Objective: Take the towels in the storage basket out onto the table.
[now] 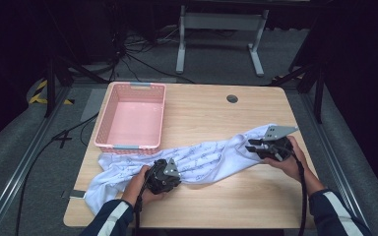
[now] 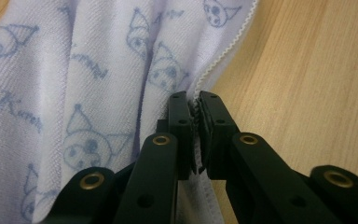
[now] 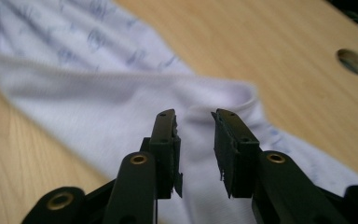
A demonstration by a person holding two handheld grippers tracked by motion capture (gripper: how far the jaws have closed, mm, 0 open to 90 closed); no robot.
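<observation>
Fingers: left gripper (image 2: 196,100) clamped on towel (image 1: 202,158) hem, right gripper (image 3: 193,116) parted above far corner, nothing pinched | towel lies stretched across table (image 1: 216,206), hem likely pinned for spreading or folding | pink basket (image 1: 132,116) touched by towel's edge, reach unobstructed

From my feed: light wood desk (image 1: 211,206) w/ round cable hole (image 1: 232,99), grey carpet floor (image 1: 24,142) around it, black cables (image 1: 128,61) trailing behind, white frame legs (image 1: 221,29) at back, hazard tape (image 1: 42,93) far left. Room's dark beyond.
</observation>
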